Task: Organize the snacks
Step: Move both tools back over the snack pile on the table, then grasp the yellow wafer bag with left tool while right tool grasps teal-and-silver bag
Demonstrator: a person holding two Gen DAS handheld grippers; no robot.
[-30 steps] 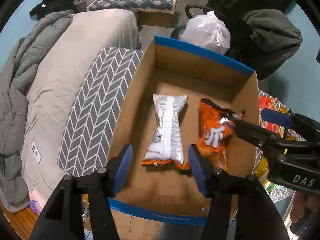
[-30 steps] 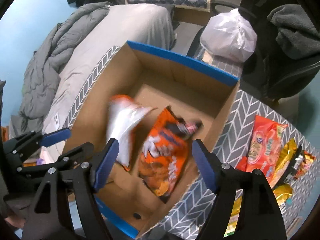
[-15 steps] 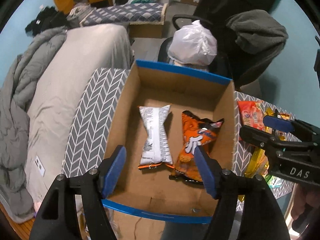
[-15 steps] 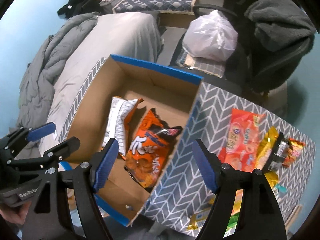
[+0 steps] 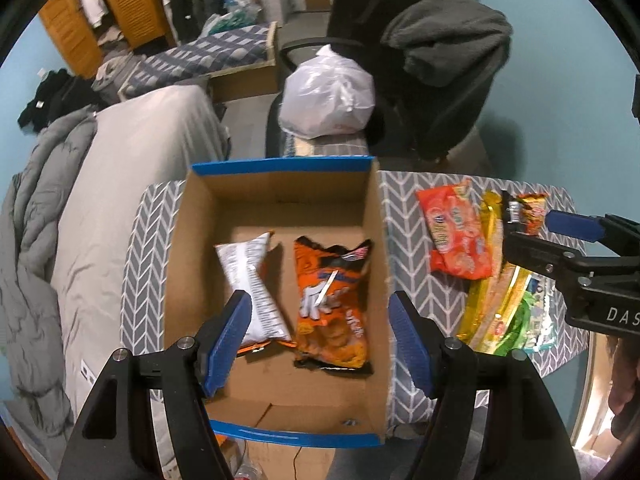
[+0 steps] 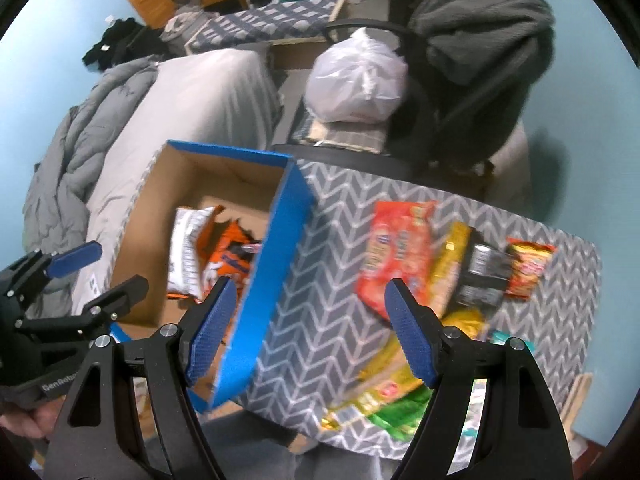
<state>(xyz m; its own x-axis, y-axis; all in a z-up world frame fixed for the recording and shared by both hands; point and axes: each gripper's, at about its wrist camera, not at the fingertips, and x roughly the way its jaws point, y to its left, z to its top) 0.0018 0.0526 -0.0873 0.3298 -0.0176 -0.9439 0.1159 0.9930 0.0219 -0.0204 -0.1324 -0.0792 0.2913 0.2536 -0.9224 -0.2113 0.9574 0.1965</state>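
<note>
Both tools hang spread and empty, the left tool (image 5: 320, 338) over the cardboard box (image 5: 372, 272) holding two chip bags. The right tool (image 6: 308, 330) should drop onto the orange cracker pack (image 6: 396, 256) on the desk (image 6: 320, 320), gripping across its narrow width.

white plastic bag (image 5: 326, 100) beside grey duvet (image 5: 36, 216).

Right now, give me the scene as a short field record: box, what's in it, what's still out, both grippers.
container: cardboard box, open top, blue-edged, on the chevron-patterned table
in box: white snack bag and orange chip bag, lying side by side on the box floor
still out: orange-red snack pack, yellow packs, small red-orange bag, dark pack, all on the table beside the box
left gripper: open, nothing between the jaws, above the box
right gripper: open, nothing held, above the box's side wall and the table
</note>
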